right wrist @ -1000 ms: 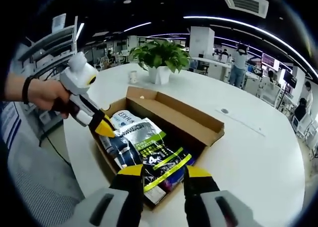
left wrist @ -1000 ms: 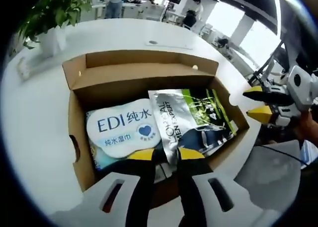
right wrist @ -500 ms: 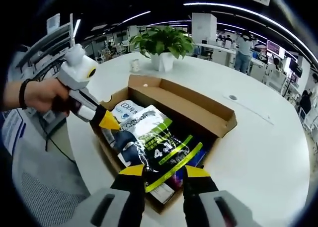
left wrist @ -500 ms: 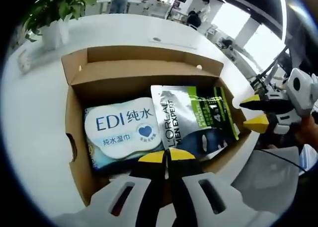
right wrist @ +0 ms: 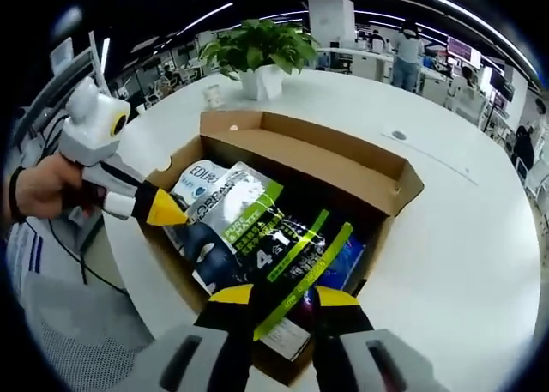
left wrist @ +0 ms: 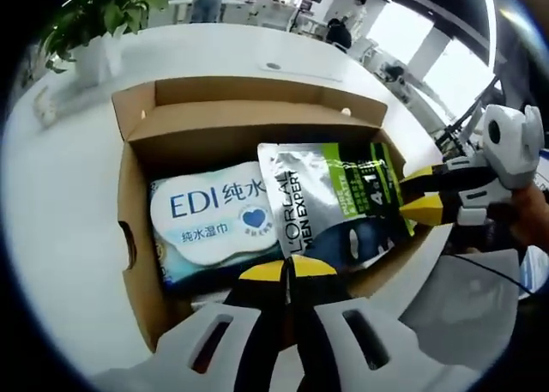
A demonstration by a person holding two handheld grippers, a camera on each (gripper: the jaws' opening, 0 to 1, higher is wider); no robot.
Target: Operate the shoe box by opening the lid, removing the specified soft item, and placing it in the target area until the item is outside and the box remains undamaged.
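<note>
Left gripper point(left wrist: 287, 270) pinches the silver pouch point(left wrist: 330, 205) in the open box point(left wrist: 137, 203); right gripper point(right wrist: 284, 296) gapes empty. Next: lift it out.

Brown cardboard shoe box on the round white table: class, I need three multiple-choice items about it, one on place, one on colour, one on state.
1. Where does the potted green plant stand?
A. Inside the box
B. On the round white table, beyond the box
C. On the floor

2. What colour is the stripe on the silver L'Oreal Men Expert pouch?
A. Red
B. Green
C. Orange

3. How is the brown cardboard shoe box?
A. Taped shut
B. Crushed flat
C. Open, with packs inside

Answers: 1 B, the plant's pot rests on the tabletop behind the box. 2 B, a lime green band runs along the pouch. 3 C, the pouch and the white EDI wet wipes pack lie visible inside.
</note>
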